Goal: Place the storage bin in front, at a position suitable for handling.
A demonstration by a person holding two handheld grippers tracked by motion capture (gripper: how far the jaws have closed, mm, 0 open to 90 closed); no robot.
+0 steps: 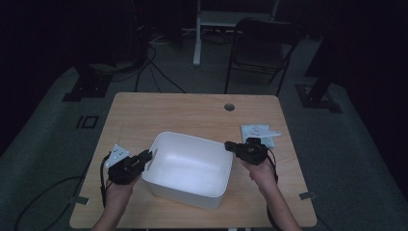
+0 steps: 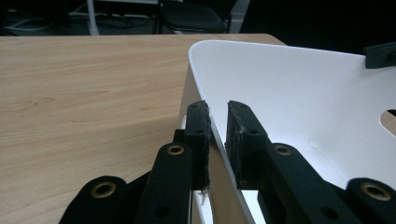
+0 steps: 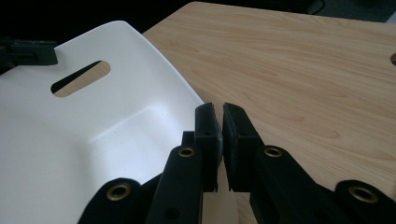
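Where the dim room falls off to grey floor, a folding chair (image 1: 260, 45) stands beyond the wooden table (image 1: 192, 113). White tub (image 1: 190, 168) sits centre-front. Left gripper (image 1: 146, 156) and right gripper (image 1: 230, 146) each clamp an opposite rim; gripper views show rim between pads.

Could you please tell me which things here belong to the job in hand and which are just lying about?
In use:
- white plastic tub, gripped on opposite walls
- left gripper, shut on the tub's wall
- right gripper, shut on the opposite wall

Lying about:
- white packet beside the right gripper on the wooden table
- folding chair beyond the table
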